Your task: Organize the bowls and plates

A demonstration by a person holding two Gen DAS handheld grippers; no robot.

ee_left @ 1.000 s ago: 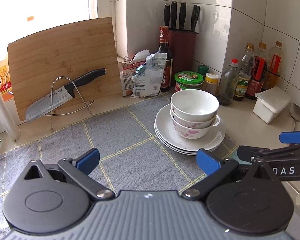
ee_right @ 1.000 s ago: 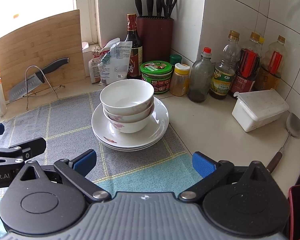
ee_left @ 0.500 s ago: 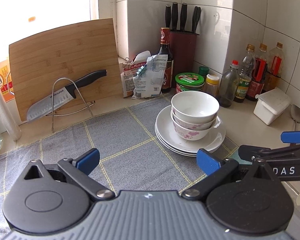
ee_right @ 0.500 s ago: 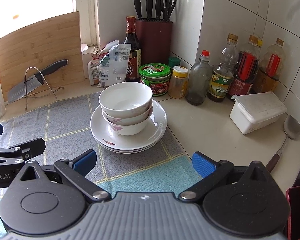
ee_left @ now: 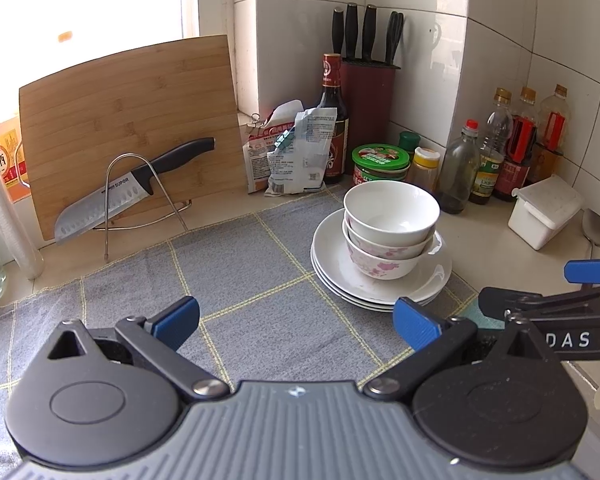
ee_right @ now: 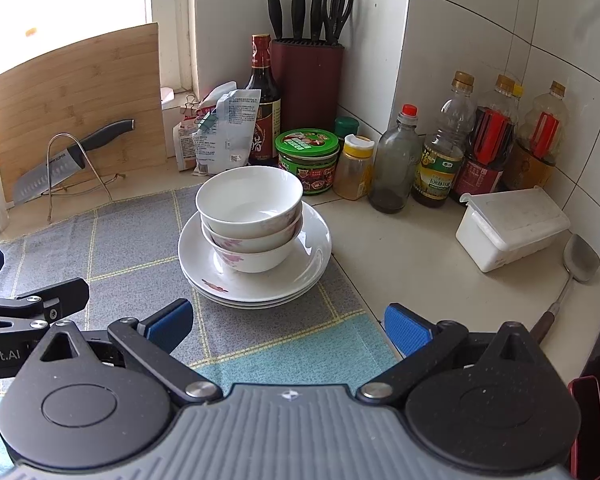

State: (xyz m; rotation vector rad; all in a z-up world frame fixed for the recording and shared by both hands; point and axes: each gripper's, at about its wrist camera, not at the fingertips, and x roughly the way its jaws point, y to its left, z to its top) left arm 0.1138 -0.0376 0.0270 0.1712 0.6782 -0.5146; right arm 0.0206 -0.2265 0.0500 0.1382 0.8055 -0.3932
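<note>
A stack of white plates (ee_left: 332, 264) (ee_right: 312, 264) sits on the grey checked cloth (ee_left: 236, 272) (ee_right: 132, 240). Nested white bowls stand on the plates, the top one plain white (ee_left: 392, 212) (ee_right: 248, 200), a lower one with pink flowers (ee_left: 376, 266) (ee_right: 252, 258). My left gripper (ee_left: 296, 322) is open and empty, near and left of the stack. My right gripper (ee_right: 288, 326) is open and empty, directly in front of the stack. Each gripper shows at the edge of the other's view.
A cutting board (ee_left: 128, 120) and a knife on a wire stand (ee_left: 132, 188) are at back left. A knife block (ee_right: 306, 80), sauce bottles (ee_right: 444, 152), jars (ee_right: 308, 160) and snack bags (ee_left: 296, 152) line the tiled wall. A white lidded box (ee_right: 512, 228) and a ladle (ee_right: 576, 268) lie at right.
Both grippers have drawn back and risen slightly; the stack sits a little farther off in both views. Jaws stay open.
</note>
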